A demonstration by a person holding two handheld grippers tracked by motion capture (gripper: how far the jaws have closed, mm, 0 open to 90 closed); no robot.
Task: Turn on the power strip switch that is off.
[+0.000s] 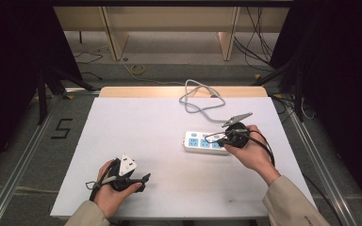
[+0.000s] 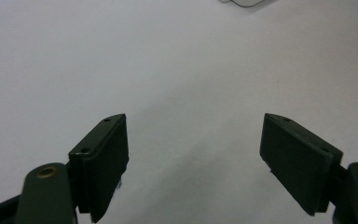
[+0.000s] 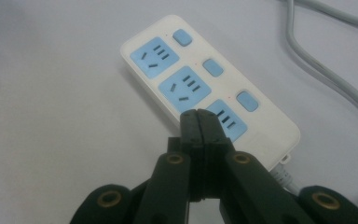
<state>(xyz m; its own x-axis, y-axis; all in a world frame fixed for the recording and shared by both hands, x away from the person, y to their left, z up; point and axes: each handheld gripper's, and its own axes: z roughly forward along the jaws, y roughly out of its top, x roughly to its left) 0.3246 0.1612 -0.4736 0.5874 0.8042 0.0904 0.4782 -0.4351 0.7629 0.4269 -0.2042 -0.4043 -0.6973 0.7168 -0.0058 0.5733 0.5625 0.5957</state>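
I'm seeing a grey cable looping beyond the white power strip, which is lying flat under my right gripper, long axis running left to right across the table. That gripper's jaws are pressed together over the nearest socket. My left gripper is resting well apart, jaws spread wide, empty.

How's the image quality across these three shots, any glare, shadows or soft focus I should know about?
High view: white table evenly lit, dark surroundings, slightly grainy. Left gripper view: the open left gripper is fairly sharp, with a soft shadow on the table between its jaws. Right gripper view: the power strip is fairly clear, the shut right gripper slightly soft, no strong glare.
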